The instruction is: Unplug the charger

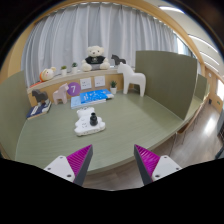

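A white power strip (88,125) lies on the green table (120,135), well beyond my fingers. A dark charger (94,119) stands plugged into its top. My gripper (112,163) is open and empty, above the table's near edge, with its magenta pads (77,160) spread wide apart. The strip sits ahead and a little left of the gap between the fingers.
At the table's back stand a teddy bear (95,57), a white toy horse (133,80), a blue box (95,96), a purple card (73,89) and small shelf items (45,77). A green partition (165,80) stands at the right. Curtains hang behind.
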